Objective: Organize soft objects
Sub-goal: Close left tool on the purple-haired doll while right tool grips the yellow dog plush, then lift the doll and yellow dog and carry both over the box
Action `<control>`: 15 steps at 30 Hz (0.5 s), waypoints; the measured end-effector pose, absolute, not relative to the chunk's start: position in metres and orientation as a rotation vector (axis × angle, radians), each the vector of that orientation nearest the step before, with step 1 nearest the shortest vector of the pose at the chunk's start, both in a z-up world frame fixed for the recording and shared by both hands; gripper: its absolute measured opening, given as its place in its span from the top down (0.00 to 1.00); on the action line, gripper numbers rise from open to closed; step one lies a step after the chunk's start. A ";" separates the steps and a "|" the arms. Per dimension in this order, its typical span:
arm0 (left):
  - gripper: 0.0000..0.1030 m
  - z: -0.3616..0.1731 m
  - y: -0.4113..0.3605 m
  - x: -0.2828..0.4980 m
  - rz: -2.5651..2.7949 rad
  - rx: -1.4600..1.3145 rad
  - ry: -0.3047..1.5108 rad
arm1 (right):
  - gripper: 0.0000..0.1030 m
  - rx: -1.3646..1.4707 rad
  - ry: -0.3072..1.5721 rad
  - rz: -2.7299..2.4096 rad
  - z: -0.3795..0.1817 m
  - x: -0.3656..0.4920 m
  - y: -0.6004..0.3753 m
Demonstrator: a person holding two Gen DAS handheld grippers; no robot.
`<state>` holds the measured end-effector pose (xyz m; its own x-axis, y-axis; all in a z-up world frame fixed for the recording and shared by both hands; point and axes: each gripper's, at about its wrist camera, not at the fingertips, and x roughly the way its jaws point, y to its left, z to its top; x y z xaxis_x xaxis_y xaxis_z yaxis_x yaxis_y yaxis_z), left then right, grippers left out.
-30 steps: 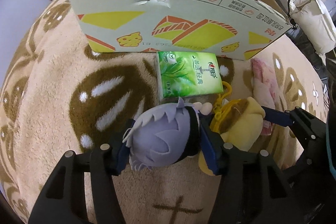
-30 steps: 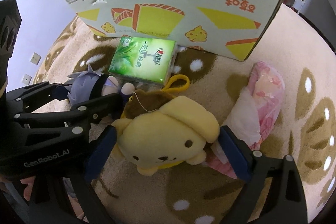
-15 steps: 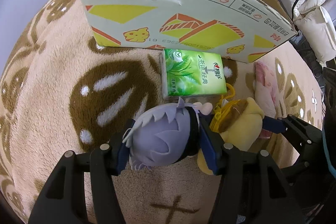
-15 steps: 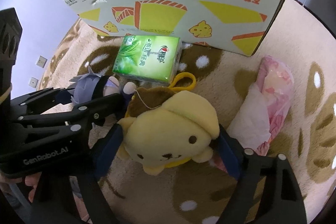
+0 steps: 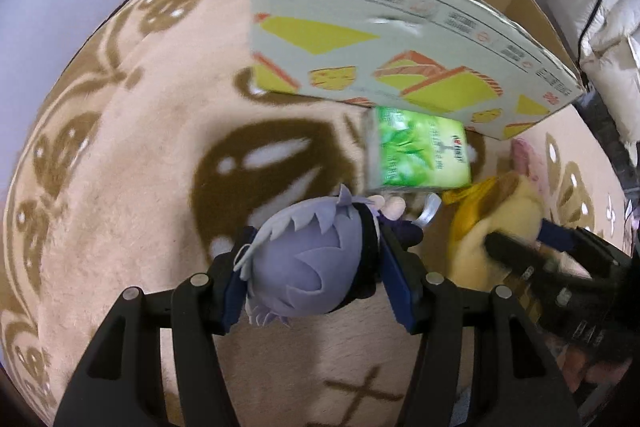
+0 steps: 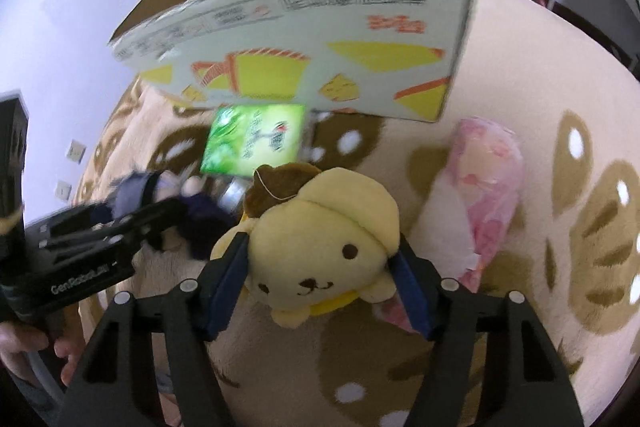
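My left gripper (image 5: 316, 267) is shut on a plush doll with grey-purple hair (image 5: 304, 263), its blue pads pressed into both sides of the head. My right gripper (image 6: 320, 271) holds a yellow dog plush with a brown beret (image 6: 324, 235); its jaws are still closing and the pads press on the plush's sides. Both toys hang just above the beige carpet (image 5: 120, 187). In the left wrist view the yellow dog plush (image 5: 504, 227) sits to the right of the doll. An open cardboard box (image 6: 320, 39) stands right ahead.
A green tissue pack (image 6: 256, 139) lies on the carpet against the box's front wall (image 5: 400, 39). A pink wrapped pack (image 6: 476, 195) lies to the right of the yellow plush. Shelving and a white padded coat (image 5: 600, 7) stand behind the box.
The right jaws have closed in from wide open onto the yellow plush. Both grippers have moved and rolled a little with their toys, and the box now looks nearer and tilted.
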<state>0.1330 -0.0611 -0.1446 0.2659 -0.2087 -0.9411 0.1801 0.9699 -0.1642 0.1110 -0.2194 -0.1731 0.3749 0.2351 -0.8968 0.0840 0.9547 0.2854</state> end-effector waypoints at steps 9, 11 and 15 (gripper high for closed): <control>0.44 -0.113 -0.041 0.122 -0.212 -0.021 1.142 | 0.30 0.370 1.029 0.071 -0.133 0.104 -0.245; 0.44 -0.099 -0.040 0.120 -0.207 0.000 1.092 | 0.30 0.385 0.992 0.064 -0.121 0.100 -0.253; 0.44 -0.071 -0.041 0.113 -0.199 -0.008 0.988 | 0.30 0.382 0.929 0.037 -0.096 0.095 -0.265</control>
